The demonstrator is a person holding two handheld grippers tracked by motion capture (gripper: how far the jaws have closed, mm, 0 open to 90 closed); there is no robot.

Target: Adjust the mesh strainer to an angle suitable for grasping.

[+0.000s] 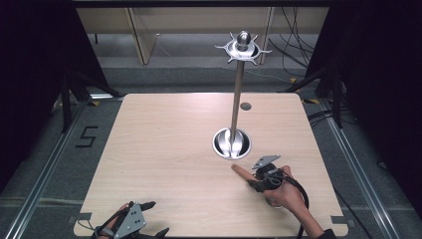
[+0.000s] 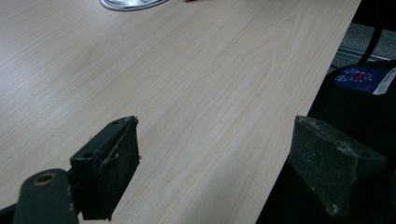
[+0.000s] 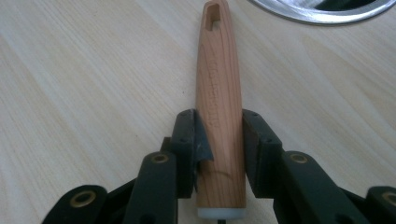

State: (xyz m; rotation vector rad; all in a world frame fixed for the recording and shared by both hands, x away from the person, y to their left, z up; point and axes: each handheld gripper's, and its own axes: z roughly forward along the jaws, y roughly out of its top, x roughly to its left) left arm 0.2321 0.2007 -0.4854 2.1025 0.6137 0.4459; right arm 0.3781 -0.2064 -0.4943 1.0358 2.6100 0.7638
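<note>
The worktop [image 1: 164, 164] is pale wood. A metal stand [image 1: 238, 94] rises from a round steel base [image 1: 232, 143] just ahead of the right claw [image 1: 254, 177], its pole topped by a spiked ring. The left claw [image 1: 149, 219] sits at the worktop's near edge, well apart from the stand, its jaws wide apart with nothing between them. The right claw [image 3: 219, 149] is clamped on a wooden handle [image 3: 219, 93], gripped near its butt end; the handle runs forward out of the jaws, its slotted tip [image 3: 214, 11] close to the base's rim [image 3: 322, 11]. The handle's free end [image 1: 239, 171] pokes out toward the base.
</note>
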